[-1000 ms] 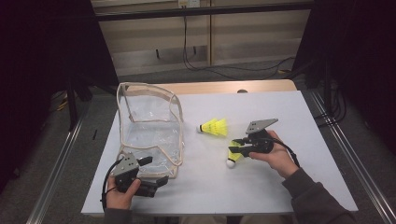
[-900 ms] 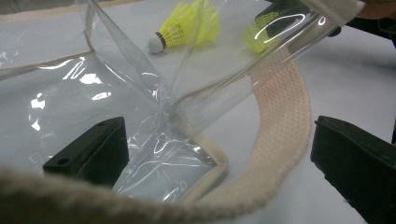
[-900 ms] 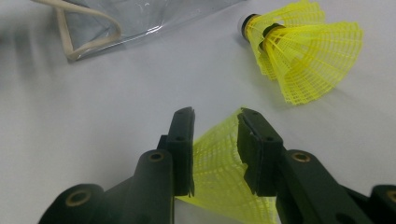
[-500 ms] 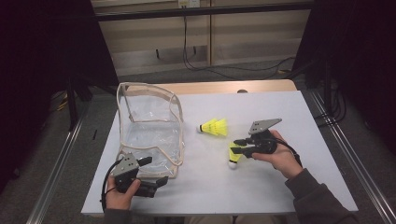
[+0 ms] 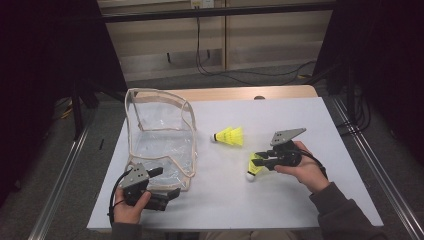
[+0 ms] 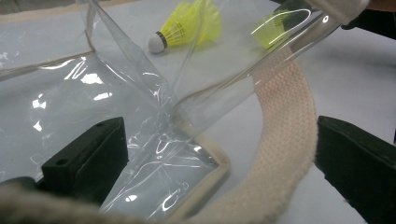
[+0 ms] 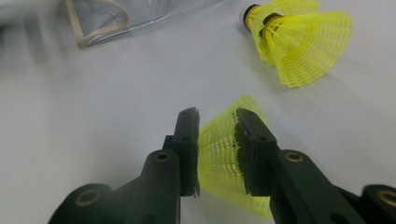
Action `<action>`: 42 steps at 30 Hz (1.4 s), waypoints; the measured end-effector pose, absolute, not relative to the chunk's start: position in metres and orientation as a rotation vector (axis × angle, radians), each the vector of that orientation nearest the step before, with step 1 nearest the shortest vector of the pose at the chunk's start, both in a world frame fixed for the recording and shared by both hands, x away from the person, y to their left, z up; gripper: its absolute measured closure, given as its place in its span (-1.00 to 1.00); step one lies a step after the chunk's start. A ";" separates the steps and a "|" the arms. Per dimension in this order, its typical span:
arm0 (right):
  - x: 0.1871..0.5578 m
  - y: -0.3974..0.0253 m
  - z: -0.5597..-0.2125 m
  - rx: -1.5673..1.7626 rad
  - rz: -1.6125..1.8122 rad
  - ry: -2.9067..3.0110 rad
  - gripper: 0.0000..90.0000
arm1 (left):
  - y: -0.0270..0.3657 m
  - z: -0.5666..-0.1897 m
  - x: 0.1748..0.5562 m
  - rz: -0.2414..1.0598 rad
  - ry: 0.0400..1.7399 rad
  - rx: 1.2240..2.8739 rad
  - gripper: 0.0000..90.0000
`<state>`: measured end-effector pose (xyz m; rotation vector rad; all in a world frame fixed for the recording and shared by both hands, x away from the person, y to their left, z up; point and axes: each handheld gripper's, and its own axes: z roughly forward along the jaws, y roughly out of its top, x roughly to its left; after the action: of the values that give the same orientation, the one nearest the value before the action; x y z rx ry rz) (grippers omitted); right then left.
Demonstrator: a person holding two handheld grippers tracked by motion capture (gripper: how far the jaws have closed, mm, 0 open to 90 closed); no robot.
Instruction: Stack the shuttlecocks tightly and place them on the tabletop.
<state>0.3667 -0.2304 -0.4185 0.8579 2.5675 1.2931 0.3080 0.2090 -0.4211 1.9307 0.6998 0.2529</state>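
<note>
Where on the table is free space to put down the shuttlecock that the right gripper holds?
Free: the strip between the clear bag and the lying shuttlecock, and the table's far right corner. Crowded: near the right gripper with its shuttlecock.

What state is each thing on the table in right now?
Clear plastic pouch with beige fabric trim: standing, mouth open.
Free yellow plastic shuttlecock: lying on its side on the white table.
Second yellow plastic shuttlecock: skirt pinched in the right hand-held gripper.
Left hand-held gripper: open, jaws either side of the pouch's trim.
</note>
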 end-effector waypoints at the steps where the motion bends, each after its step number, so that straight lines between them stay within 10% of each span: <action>1: 0.366 -0.231 -0.419 0.858 1.289 2.572 0.57 | 0.209 -0.421 0.308 0.250 0.701 1.928 -0.92; 42: 0.369 -0.220 -0.413 0.857 1.388 2.383 0.97 | 0.209 -0.421 0.308 0.251 0.699 1.926 -0.92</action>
<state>0.3687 -0.2202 -0.4132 0.8573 2.3832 1.3883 0.3076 0.2086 -0.4212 1.9259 0.6987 0.2514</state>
